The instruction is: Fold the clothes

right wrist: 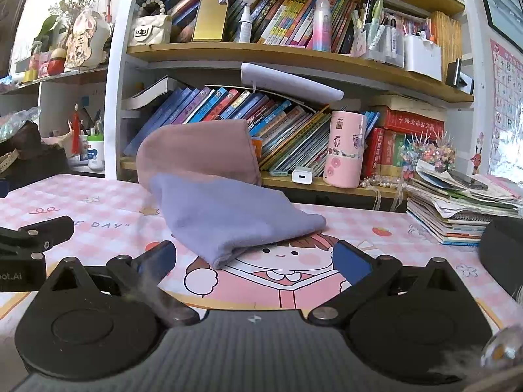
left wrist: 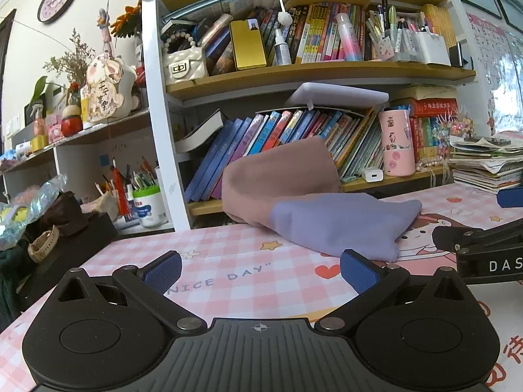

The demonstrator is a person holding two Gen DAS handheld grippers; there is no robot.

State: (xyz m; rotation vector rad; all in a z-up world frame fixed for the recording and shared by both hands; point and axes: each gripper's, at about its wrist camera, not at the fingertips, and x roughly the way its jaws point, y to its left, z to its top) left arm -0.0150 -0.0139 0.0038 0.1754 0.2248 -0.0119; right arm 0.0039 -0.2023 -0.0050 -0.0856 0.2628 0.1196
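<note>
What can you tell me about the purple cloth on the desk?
The purple cloth is a soft, fleecy-looking piece in plain lilac, with no pattern showing. It lies folded over on the pink checked desk mat, its rounded folded edge at the front, partly covering a cartoon girl printed there. Its back end rests against a dusty-pink cloth that leans up against the bookshelf. Both the left gripper and right gripper are open and not touching it.
</note>
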